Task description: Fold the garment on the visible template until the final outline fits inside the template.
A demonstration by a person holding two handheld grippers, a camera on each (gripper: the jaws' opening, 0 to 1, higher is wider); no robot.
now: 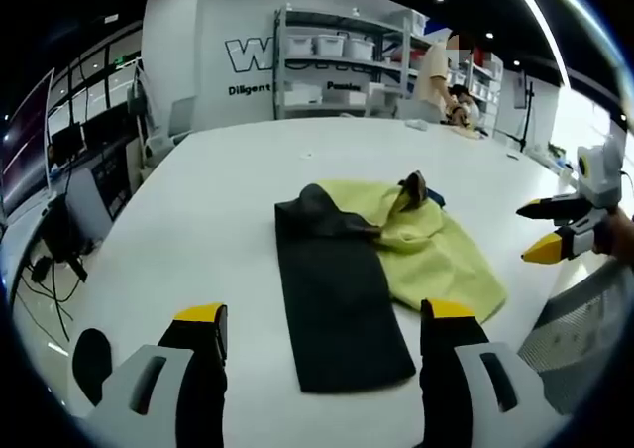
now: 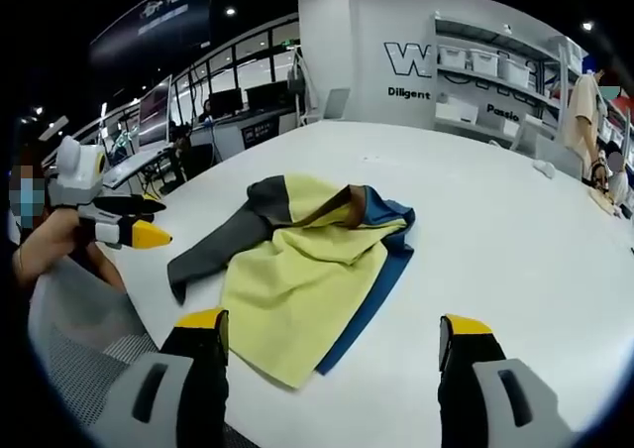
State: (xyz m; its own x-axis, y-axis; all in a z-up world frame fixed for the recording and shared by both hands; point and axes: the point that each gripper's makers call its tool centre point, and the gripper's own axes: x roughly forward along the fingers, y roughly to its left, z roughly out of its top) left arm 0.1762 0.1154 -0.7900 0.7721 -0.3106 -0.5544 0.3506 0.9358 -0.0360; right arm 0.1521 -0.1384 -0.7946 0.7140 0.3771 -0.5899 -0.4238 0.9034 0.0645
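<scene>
A: On the table (image 1: 198, 200) we see the garment (image 1: 436, 250) lying flat, partly folded. Left gripper view: yellow panel, with a dark sleeve (image 1: 337, 299) running from the garment toward our left gripper (image 1: 325, 334).

B: Confirmed. In the right gripper view the garment (image 2: 297, 270) sits mid-table (image 2: 495, 220), a blue layer (image 2: 381, 270) showing under the yellow on the side away from the dark sleeve (image 2: 213, 250). We can't tell if that blue is the template or part of the garment.

A: Jaws? Left gripper's two yellow-tipped jaws stand wide apart, nothing between them, short of the sleeve end and not touching it.

B: Right gripper (image 2: 332, 334) same: jaws apart, empty, just short of the garment's near edge. The left gripper (image 2: 134, 220) shows beside the sleeve, jaws apart there too, clear of the cloth.

A: And the right gripper (image 1: 555, 228) shows beside the garment's yellow side, held off the table edge, tips separated.

B: A brown fold (image 1: 411, 188) sticks up at the garment's far end.

A: Beyond the garment: shelves (image 1: 342, 61) with white bins against the wall, a person (image 1: 436, 71) standing beside them.

B: We also see desks with monitors (image 2: 223, 101) past the sleeve side.
</scene>
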